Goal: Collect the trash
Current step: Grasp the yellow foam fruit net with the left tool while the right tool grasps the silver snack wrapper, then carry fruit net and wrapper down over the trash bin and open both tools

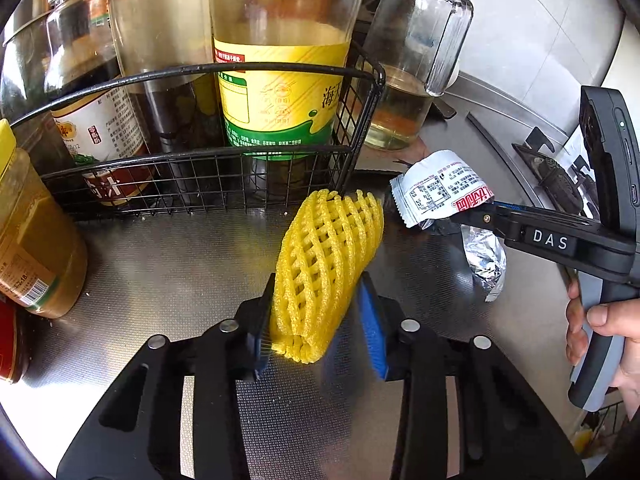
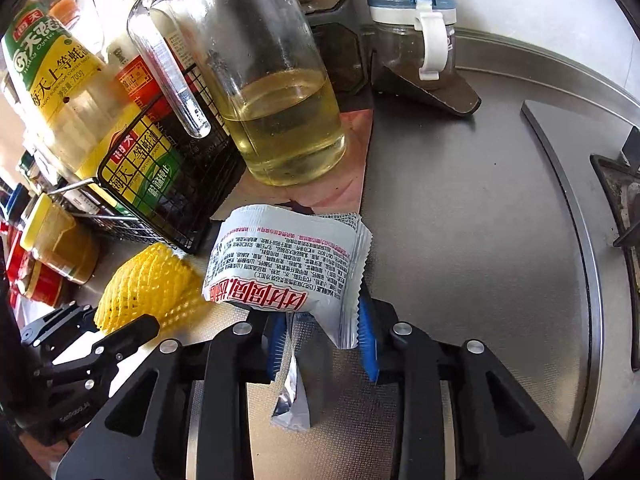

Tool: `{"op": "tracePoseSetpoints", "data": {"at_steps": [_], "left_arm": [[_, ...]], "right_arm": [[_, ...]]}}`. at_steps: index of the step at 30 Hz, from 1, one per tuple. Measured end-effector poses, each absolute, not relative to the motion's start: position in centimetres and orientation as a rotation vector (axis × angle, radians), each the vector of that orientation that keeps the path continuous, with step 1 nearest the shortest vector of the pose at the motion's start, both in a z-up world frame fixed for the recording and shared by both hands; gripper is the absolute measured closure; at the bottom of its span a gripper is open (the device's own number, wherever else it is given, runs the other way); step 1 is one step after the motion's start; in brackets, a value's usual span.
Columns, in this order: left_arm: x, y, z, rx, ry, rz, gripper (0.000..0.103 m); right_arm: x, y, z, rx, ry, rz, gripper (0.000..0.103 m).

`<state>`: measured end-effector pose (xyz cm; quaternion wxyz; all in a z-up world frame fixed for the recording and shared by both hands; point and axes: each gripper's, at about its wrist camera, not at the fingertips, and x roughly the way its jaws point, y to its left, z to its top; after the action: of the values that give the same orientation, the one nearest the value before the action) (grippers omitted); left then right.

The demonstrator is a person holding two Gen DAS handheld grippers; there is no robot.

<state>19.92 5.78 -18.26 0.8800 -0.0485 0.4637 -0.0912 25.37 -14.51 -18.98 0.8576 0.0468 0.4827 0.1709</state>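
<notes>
My left gripper [image 1: 316, 320] is shut on a yellow foam fruit net [image 1: 326, 264] and holds it above the steel counter [image 1: 168, 264]. The net also shows in the right wrist view [image 2: 148, 288], at the lower left. My right gripper [image 2: 322, 328] is shut on a white and silver snack wrapper [image 2: 288, 264] with red and black print. In the left wrist view the right gripper [image 1: 472, 216] comes in from the right with the wrapper [image 1: 440, 188] in its tips, just right of the net.
A black wire basket [image 1: 208, 152] of sauce bottles stands right behind the net. A glass oil jug [image 2: 272, 92] stands behind the wrapper. A yellow-lidded jar [image 1: 32, 236] is at the left. A small spice jar [image 2: 416, 40] and the gas hob [image 2: 616, 200] are to the right.
</notes>
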Motion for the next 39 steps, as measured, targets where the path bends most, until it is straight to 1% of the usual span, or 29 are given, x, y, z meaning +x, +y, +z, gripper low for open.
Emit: {"op": "tracePoseSetpoints", "data": {"at_steps": [1, 2, 4, 7, 17, 28, 39], "left_arm": [[19.8, 5.8, -18.2, -0.099, 0.960, -0.189, 0.077], [19.7, 5.7, -18.1, -0.096, 0.952, -0.187, 0.084], [19.5, 5.7, -17.8, -0.106, 0.934, -0.189, 0.093], [18.9, 5.3, -17.2, -0.107, 0.925, -0.203, 0.094], [14.4, 3.0, -14.5, -0.086, 0.892, -0.224, 0.094], [4.7, 0.3, -11.3, -0.057, 0.870, -0.228, 0.094], [-5.7, -2.1, -10.6, -0.052, 0.873, -0.275, 0.093]], "right_arm": [[25.3, -14.6, -19.0, 0.092, 1.013, 0.355, 0.090], [25.4, -14.9, -19.1, 0.101, 1.014, 0.362, 0.090], [24.9, -15.2, -19.0, 0.100, 1.005, 0.366, 0.091], [24.1, -15.3, -18.5, 0.094, 0.987, 0.375, 0.093], [19.2, -17.7, -15.1, 0.085, 0.927, 0.376, 0.093], [9.6, -21.4, -12.4, 0.068, 0.916, 0.358, 0.093], [-1.3, -24.7, -12.6, 0.129, 0.946, 0.399, 0.093]]}}
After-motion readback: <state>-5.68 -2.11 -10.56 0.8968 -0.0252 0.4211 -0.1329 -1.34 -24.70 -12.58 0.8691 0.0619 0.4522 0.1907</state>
